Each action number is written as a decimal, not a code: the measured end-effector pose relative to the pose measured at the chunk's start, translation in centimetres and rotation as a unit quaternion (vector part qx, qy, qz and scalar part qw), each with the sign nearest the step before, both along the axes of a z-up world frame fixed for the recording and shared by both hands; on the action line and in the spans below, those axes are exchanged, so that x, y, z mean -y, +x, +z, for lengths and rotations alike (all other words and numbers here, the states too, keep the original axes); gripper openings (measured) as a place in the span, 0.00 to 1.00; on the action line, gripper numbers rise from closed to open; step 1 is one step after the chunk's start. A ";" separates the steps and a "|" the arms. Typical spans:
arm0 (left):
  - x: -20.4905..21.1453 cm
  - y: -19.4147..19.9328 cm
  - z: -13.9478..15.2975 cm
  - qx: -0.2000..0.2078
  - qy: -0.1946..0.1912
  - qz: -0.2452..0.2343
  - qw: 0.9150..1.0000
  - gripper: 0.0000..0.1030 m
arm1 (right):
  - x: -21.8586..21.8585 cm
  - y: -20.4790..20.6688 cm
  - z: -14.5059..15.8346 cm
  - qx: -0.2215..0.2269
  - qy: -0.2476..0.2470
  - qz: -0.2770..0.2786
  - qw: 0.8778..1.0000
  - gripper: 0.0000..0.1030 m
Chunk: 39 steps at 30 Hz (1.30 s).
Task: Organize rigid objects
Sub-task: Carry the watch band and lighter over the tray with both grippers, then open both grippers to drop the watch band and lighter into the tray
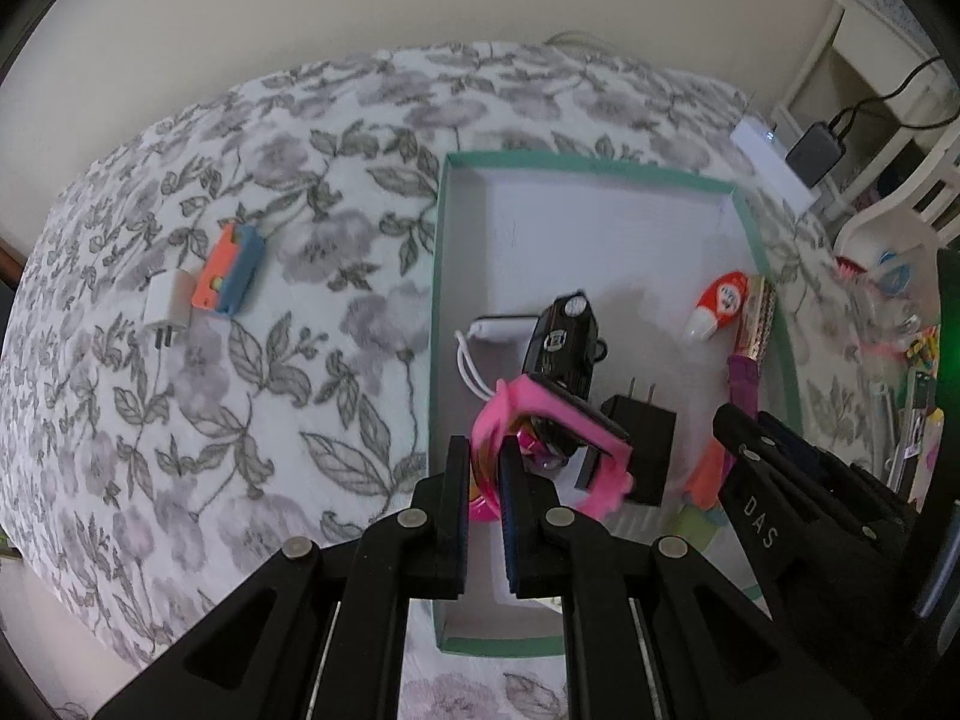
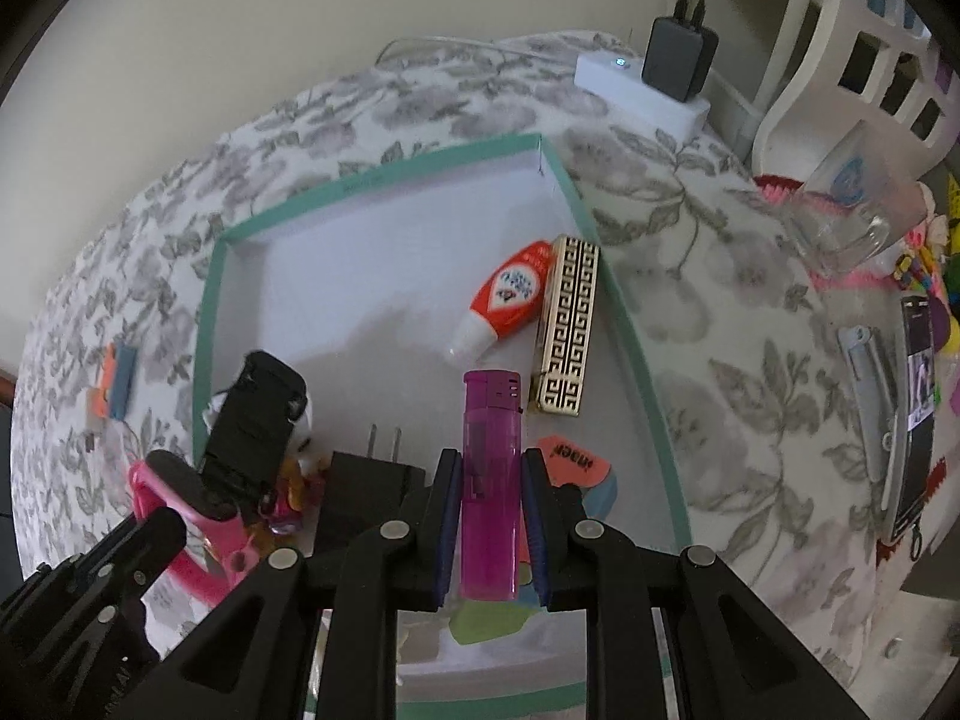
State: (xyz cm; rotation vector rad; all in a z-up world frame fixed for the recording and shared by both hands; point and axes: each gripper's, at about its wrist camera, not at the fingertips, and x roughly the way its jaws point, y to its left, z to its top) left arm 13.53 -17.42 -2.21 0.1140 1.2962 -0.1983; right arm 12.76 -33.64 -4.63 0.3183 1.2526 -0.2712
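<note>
My left gripper (image 1: 483, 468) is shut on a pink watch (image 1: 540, 408) and holds it over the near left part of the teal-rimmed box (image 1: 441, 240). My right gripper (image 2: 489, 468) is shut on a purple lighter (image 2: 489, 480), which stands upright between the pads above the box's near side. In the box lie a black toy car (image 2: 258, 414), a black plug (image 2: 366, 480), a red-and-white bottle (image 2: 510, 294), a gold patterned lighter (image 2: 567, 324) and an orange card (image 2: 570, 459). A white charger (image 1: 498, 327) lies partly hidden behind the car.
On the flowered cloth left of the box lie an orange-and-blue block (image 1: 231, 270) and a white plug (image 1: 168, 306). A white power strip (image 2: 636, 90) sits behind the box. To the right are a glass (image 2: 858, 210), a nail clipper (image 2: 870, 372) and a phone (image 2: 915, 408).
</note>
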 end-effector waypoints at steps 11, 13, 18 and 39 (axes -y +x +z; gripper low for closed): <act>1.1 0.1 -1.7 -0.009 0.012 -0.015 1.000 0.10 | -0.1 0.1 -1.0 -0.016 -0.005 0.002 1.000 0.21; 1.1 0.1 -1.7 -0.007 0.014 -0.016 1.000 0.10 | -0.1 0.1 -1.0 -0.017 -0.007 0.002 1.000 0.21; 1.2 0.2 -1.7 -0.006 0.016 -0.017 1.000 0.11 | 0.0 0.0 -1.0 -0.019 -0.008 -0.002 1.000 0.21; -0.2 0.3 1.7 0.013 -0.033 0.006 0.999 0.35 | -0.5 -0.6 5.1 0.060 -0.038 -0.006 0.997 0.27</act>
